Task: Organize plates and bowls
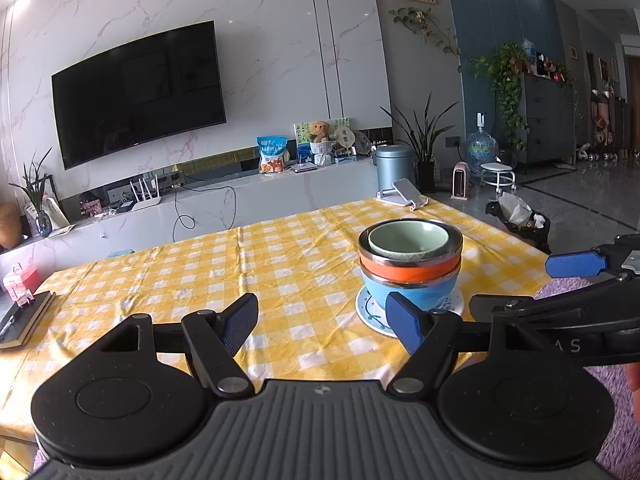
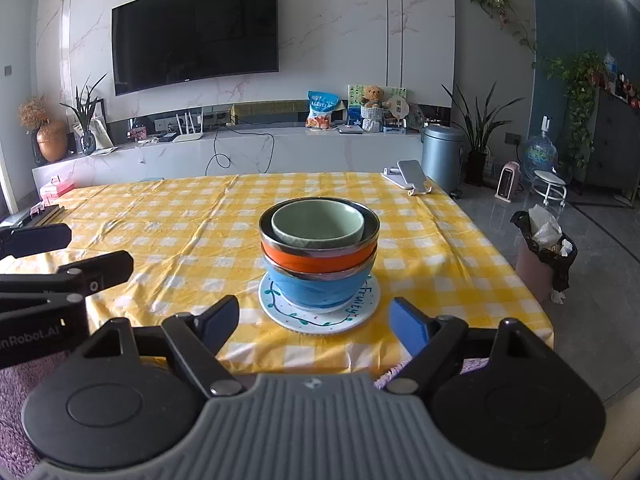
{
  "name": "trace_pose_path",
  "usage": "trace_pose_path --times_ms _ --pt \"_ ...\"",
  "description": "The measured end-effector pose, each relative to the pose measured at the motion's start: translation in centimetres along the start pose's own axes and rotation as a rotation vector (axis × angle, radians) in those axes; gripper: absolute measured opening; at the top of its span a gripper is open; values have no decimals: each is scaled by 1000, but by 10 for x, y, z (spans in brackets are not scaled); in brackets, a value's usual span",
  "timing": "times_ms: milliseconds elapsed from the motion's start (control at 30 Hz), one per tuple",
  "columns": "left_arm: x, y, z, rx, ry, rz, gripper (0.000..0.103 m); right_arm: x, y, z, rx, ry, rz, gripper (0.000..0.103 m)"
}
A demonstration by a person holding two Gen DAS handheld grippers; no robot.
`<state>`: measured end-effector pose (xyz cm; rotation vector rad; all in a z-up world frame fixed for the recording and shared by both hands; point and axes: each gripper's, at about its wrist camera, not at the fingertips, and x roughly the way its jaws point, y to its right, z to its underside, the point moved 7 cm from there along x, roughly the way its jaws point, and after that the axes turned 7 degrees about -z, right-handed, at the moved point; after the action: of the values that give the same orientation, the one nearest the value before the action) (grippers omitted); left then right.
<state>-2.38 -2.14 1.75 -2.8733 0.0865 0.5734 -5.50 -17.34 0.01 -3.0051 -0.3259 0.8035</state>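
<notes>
My left gripper [image 1: 326, 322] gapes empty over the cloth [image 1: 240, 264]; bowls [image 1: 410, 264] stacked on a plate [image 1: 370, 312] sit just right.

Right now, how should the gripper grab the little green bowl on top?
Probably by its rim. The green bowl sits nested inside the orange bowl, so its sides are hidden. The open right gripper could come from above, one finger inside the near rim, one outside.
</notes>
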Motion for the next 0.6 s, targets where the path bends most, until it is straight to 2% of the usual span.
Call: trace_pose_path --times_ms 100,367,600 --pt "4 -2 11 6 -44 -17 86 5 -3 10 -29 -13 28 83" --pt "20 -10 40 -28 -193 -42 87 19 10 29 50 -98 54 87" --pt "19 -11 46 -31 -215 -37 88 19 7 33 40 -104 51 89"
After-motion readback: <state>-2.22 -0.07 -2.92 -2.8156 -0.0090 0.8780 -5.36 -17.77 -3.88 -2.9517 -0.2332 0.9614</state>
